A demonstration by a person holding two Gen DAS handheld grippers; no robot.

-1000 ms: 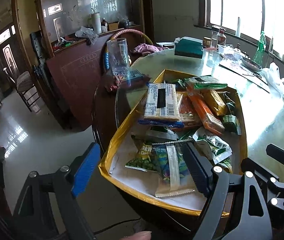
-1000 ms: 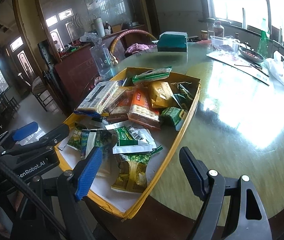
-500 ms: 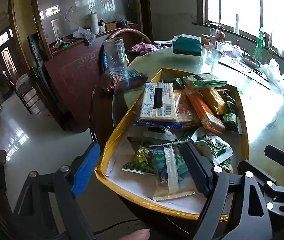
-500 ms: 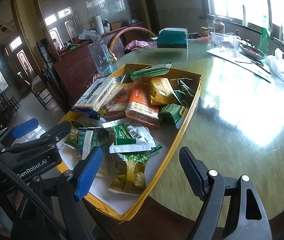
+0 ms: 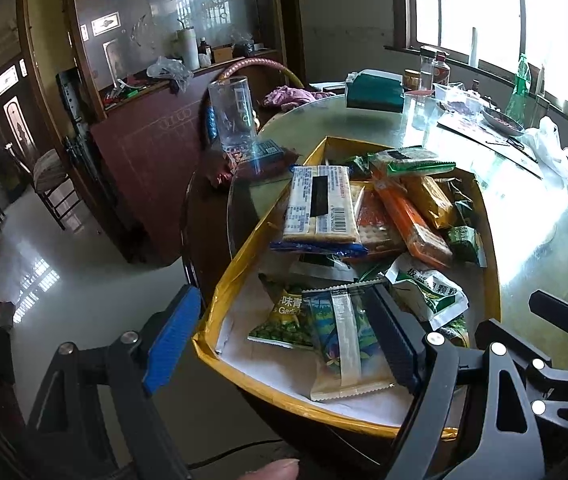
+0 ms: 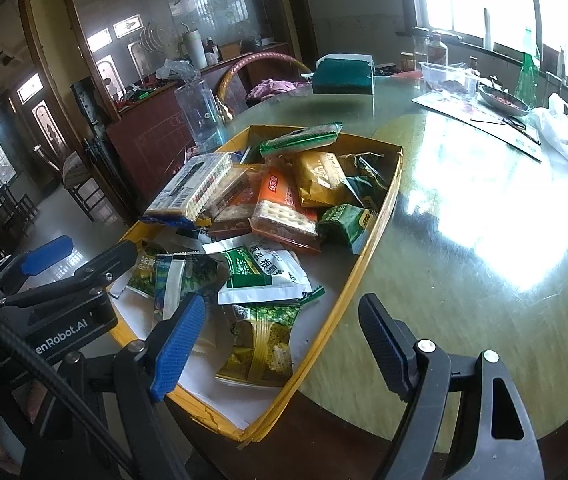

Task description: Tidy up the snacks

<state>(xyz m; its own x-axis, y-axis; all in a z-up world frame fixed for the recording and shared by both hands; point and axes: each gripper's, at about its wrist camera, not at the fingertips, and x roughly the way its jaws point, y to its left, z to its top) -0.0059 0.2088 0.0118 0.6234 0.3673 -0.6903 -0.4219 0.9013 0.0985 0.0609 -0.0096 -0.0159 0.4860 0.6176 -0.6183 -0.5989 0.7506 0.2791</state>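
A yellow cardboard box (image 5: 220,280) (image 6: 380,216) full of snack packets sits at the near edge of a round glass-topped table (image 6: 464,240). Cracker packs (image 5: 322,204) (image 6: 284,212) are piled at its far end, green pea bags (image 5: 284,320) (image 6: 260,340) and a white-green packet (image 6: 260,272) at the near end. My left gripper (image 5: 280,344) is open, straddling the box's near left corner, over a clear-backed packet (image 5: 344,344). My right gripper (image 6: 280,344) is open, hovering over the near right corner above the pea bag. Neither holds anything.
A clear tumbler (image 5: 232,116) stands at the table's left edge beyond the box. A teal tissue box (image 6: 342,74), plastic containers (image 6: 448,78), a bowl (image 6: 502,100) and a green bottle (image 6: 526,68) crowd the far side. A chair back (image 6: 260,64) stands behind. Floor lies left.
Both grippers have eased slightly back and up from the box; the view has shifted a little. Both stay open and the packets have not moved.
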